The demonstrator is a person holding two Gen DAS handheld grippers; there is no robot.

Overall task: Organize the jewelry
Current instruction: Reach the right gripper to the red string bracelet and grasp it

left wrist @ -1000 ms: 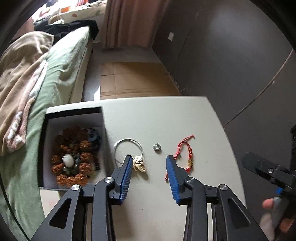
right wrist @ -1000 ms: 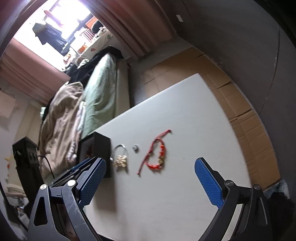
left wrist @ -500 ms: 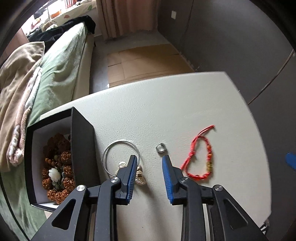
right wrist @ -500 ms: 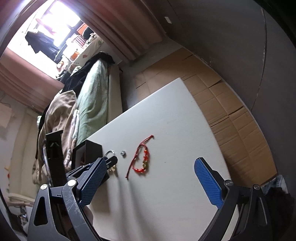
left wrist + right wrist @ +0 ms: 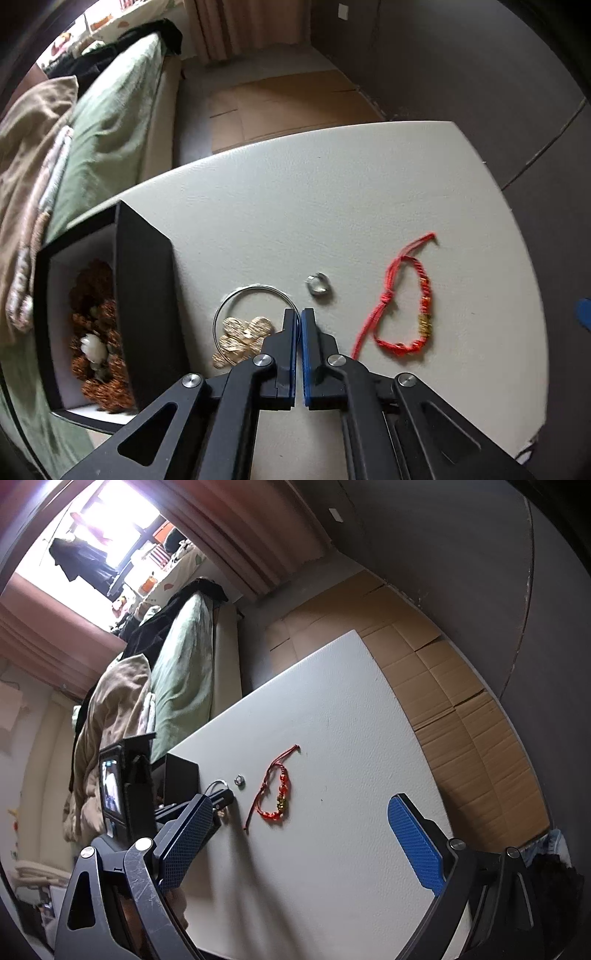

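- The left tool (image 5: 299, 314) is seen pointed steeply down at the bench (image 5: 280, 206); its blue pads have just been closing and are now drawn together, with the thin wire of the silver hoop (image 5: 255, 291) apparently pinched at their tips.
- The right tool (image 5: 299, 827) is held with its blue pads wide apart and nothing between them, above the near part of the bench.
- In the left wrist view, gold charms (image 5: 242, 338) are found inside the hoop, just at 9 o'clock of the left tool's tips.
- A small silver ring (image 5: 317, 285) is seen lying flat just at 1 o'clock of those tips, apart from the hoop.
- A red cord bracelet (image 5: 406, 306) with gold beads is laid on the bench at 3 o'clock of the tips, well clear of the ring.
- A black box (image 5: 147, 295) is stood open at 9 o'clock, beside the hoop; brown beaded strands (image 5: 99, 332) and a pale stone (image 5: 92, 345) are held in its white interior.
- Beyond the bench, flattened cardboard (image 5: 280, 99) is spread on the floor at 12 o'clock.
- A bed with a green cover (image 5: 110, 129) is seen at 10 o'clock.
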